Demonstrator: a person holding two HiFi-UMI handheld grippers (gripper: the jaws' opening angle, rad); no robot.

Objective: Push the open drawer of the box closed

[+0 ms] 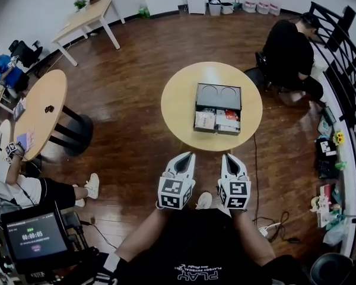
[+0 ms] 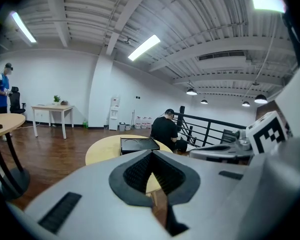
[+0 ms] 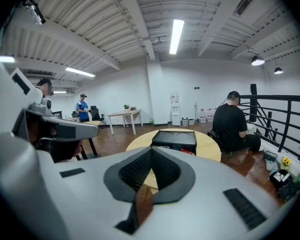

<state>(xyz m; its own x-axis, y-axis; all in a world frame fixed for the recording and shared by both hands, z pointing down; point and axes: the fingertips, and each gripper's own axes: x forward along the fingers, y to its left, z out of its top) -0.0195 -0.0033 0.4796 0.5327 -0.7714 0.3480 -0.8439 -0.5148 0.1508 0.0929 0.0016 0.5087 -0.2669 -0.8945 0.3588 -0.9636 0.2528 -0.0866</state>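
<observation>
Centrally on the round table (image 1: 178, 108), a touch toward its right edge: black box (image 1: 218, 97), with its drawer (image 1: 217, 121) pulled out toward the near edge and filled with small packets (image 1: 216, 120). Probably light and rigid, sliding easily on its runners, though a hard shove may skid the whole box across the smooth top. Best met flat on the drawer's front face, mid-width, with closed tips. Left gripper (image 1: 184, 157) and right gripper (image 1: 228, 157) both clenched on nothing, side by side, short of the near edge and well apart from the drawer. Only from the head view: the drawer's contents and the gap to the table. Only from the gripper views: pads pressed together, and the box low and nearly edge-on.
</observation>
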